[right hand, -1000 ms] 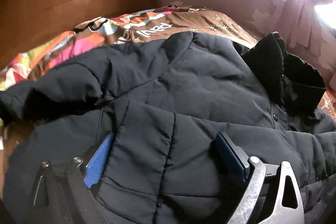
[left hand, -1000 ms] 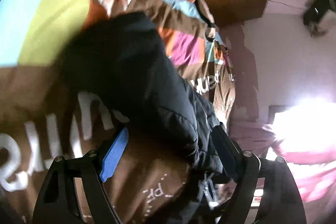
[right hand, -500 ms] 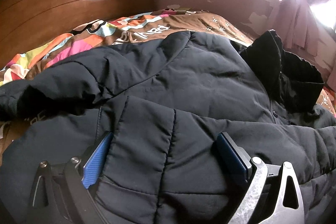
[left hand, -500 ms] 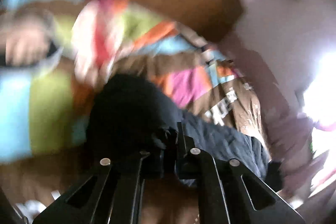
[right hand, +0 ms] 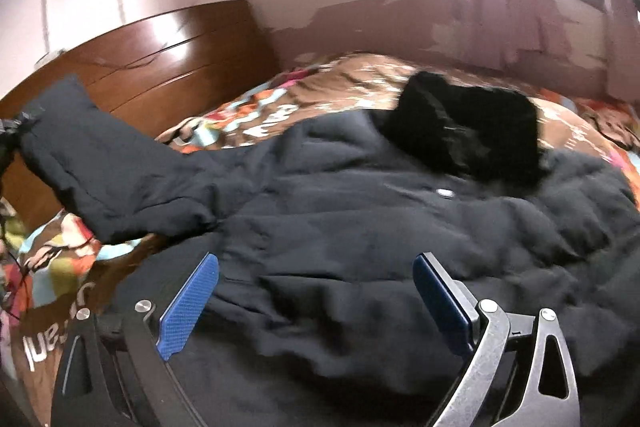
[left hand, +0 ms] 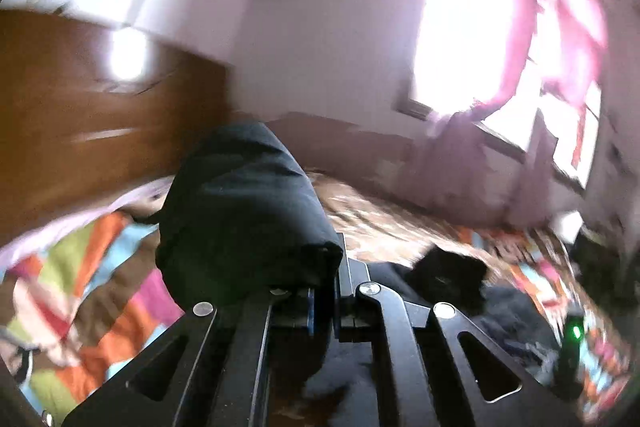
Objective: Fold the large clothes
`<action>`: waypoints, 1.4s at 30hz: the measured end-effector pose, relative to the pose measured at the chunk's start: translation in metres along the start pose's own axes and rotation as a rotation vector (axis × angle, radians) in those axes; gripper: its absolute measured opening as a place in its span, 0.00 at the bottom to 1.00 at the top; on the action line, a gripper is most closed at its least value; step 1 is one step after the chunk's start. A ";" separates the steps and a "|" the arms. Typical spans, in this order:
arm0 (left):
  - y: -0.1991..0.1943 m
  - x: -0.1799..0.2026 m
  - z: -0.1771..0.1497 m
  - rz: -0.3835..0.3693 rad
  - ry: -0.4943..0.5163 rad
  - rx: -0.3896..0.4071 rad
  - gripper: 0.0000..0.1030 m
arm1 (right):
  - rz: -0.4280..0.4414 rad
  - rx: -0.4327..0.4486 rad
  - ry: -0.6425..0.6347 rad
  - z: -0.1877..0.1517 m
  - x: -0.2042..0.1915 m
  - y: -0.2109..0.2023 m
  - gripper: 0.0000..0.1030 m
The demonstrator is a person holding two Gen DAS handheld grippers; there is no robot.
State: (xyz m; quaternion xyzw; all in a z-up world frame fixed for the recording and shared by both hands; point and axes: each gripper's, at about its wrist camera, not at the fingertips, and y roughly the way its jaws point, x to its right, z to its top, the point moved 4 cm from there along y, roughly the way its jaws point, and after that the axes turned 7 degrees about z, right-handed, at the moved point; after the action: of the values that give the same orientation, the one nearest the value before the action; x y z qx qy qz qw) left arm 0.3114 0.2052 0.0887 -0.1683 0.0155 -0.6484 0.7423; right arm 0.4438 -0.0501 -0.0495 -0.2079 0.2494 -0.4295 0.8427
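A large black padded jacket (right hand: 360,227) lies spread across the middle of the bed, over a patchwork bedspread (right hand: 320,95) of brown, orange, blue and green, its dark collar (right hand: 468,131) bunched toward the far side near the wall. The left gripper (left hand: 326,291) is pinched tight on the end of one sleeve (left hand: 244,211), whose cuff bulges up above the closed jaws; in the right wrist view that same sleeve (right hand: 100,163) stretches off the bedspread toward the wooden headboard (right hand: 160,67) at the bed's head edge. The right gripper (right hand: 316,291) hangs over the jacket's body near the bed's near edge, its blue pads (right hand: 188,307) spread wide with nothing clamped between them. A bright window with pink curtains (left hand: 560,27) glares beyond the far side.
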 end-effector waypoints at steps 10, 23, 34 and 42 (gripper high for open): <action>0.075 0.170 -0.070 -0.232 0.386 -0.227 0.04 | -0.151 0.078 0.161 0.005 0.102 -0.062 0.95; 0.094 0.238 -0.206 -0.422 0.660 -0.557 0.09 | -0.182 0.020 0.257 -0.024 0.161 -0.088 0.95; 0.070 0.208 -0.183 -0.533 0.490 -0.509 0.58 | 0.139 0.048 0.336 -0.018 0.134 -0.076 0.95; 0.080 0.138 -0.125 -0.280 0.225 -0.410 0.74 | 0.307 0.011 0.456 -0.019 0.118 -0.060 0.95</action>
State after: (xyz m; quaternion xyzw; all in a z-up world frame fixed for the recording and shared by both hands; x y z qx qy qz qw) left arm 0.3797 0.0516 -0.0236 -0.2427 0.2054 -0.7426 0.5894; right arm 0.4555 -0.1830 -0.0592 -0.0611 0.4589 -0.3336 0.8212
